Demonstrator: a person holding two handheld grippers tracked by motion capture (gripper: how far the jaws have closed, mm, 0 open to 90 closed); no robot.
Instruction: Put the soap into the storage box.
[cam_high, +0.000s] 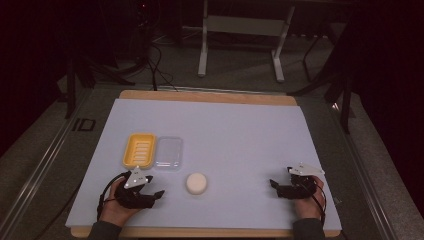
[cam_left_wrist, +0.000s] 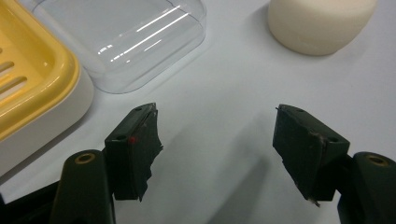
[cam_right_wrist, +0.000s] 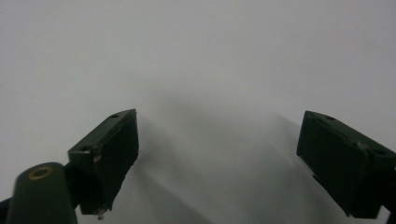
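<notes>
nothing is packed yet, as far as i can judge: the soap (cam_high: 196, 183) lies bare on the surface (cam_high: 240, 135), just right of the clear lid (cam_high: 168, 153), which sits beside the yellow soap dish (cam_high: 139, 149). the left tongs (cam_high: 150, 192) rest near the soap, jaws apart and empty; the right tongs (cam_high: 278, 186) lie well right of it, also gaping, empty. beyond the pale surface, the dim room seems to hold a white frame (cam_high: 240, 37) and cables (cam_high: 157, 65).

We count one yellow soap dish (cam_high: 139, 150), one clear plastic lid (cam_high: 168, 153) and one round white soap bar (cam_high: 197, 183) on the table. We also count two grippers, the left gripper (cam_high: 156, 193) and the right gripper (cam_high: 274, 185).
</notes>
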